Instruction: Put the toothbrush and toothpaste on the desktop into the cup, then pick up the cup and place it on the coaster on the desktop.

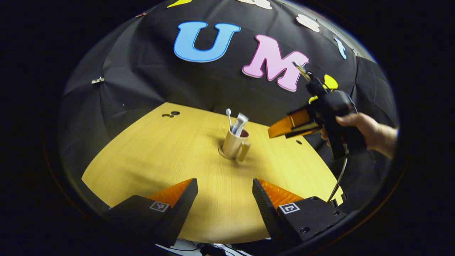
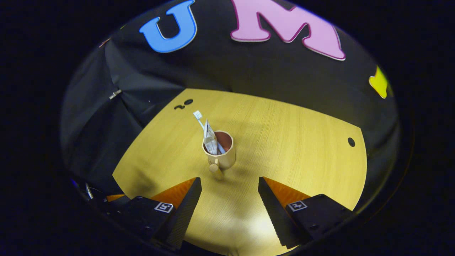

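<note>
My left gripper view: low over near tabletop (image 1: 149, 149) edge, facing booth wall, cup (image 1: 234, 144) well ahead. My right gripper view: higher, tilted down, cup (image 2: 222, 151) nearer. Both share cup, tabletop (image 2: 291, 142), wall.

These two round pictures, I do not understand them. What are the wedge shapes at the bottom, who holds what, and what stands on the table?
Each picture comes from a camera riding on a hand-held tool with two fingers; a person holds one tool in each hand. The wedges at the bottom are that tool's own fingers. In the left gripper view you see the left gripper, open and holding nothing. Farther off, on the right side of the picture, a hand holds the right gripper. The right gripper view looks past that tool's own open fingers. On the wooden table stands a beige cup with a handle. The toothbrush and toothpaste stand inside it. A coaster seems to lie under the cup.
</note>
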Tool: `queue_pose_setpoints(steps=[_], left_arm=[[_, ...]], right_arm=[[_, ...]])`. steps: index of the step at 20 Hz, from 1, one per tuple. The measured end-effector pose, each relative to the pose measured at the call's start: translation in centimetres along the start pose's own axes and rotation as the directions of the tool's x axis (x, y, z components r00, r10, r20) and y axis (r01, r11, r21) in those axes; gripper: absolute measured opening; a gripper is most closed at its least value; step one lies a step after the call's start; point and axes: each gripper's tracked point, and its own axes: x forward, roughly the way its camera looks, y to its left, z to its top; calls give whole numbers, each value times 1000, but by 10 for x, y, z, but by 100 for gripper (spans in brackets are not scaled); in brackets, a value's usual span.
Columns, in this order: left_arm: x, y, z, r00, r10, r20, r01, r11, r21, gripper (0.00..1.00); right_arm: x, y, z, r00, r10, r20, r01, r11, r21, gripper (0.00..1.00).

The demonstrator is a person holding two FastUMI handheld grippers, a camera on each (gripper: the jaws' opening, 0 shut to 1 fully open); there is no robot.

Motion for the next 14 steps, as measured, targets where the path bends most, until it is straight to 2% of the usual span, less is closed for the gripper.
queue_pose_setpoints(steps=[3, 5, 8, 11, 14], left_arm=[[-5, -7, 36, 998, 14, 63, -15, 1000, 6, 96], [-8, -14, 56, 994, 27, 109, -31, 999, 31, 96], [-9, -35, 69, 992, 33, 120, -38, 999, 37, 96], [-13, -59, 83, 985, 54, 162, -66, 995, 70, 96], [-22, -86, 95, 972, 56, 229, -74, 995, 69, 96]], right_arm=[[-45, -11, 6, 989, -27, 144, 24, 1000, 18, 99], [-81, -20, 10, 967, -58, 249, 55, 998, 20, 99], [-120, -35, 0, 943, -106, 316, 103, 994, 24, 99], [-150, -41, -4, 888, -165, 430, 152, 986, 66, 99], [-179, -54, -19, 842, -244, 481, 223, 969, 103, 98]])
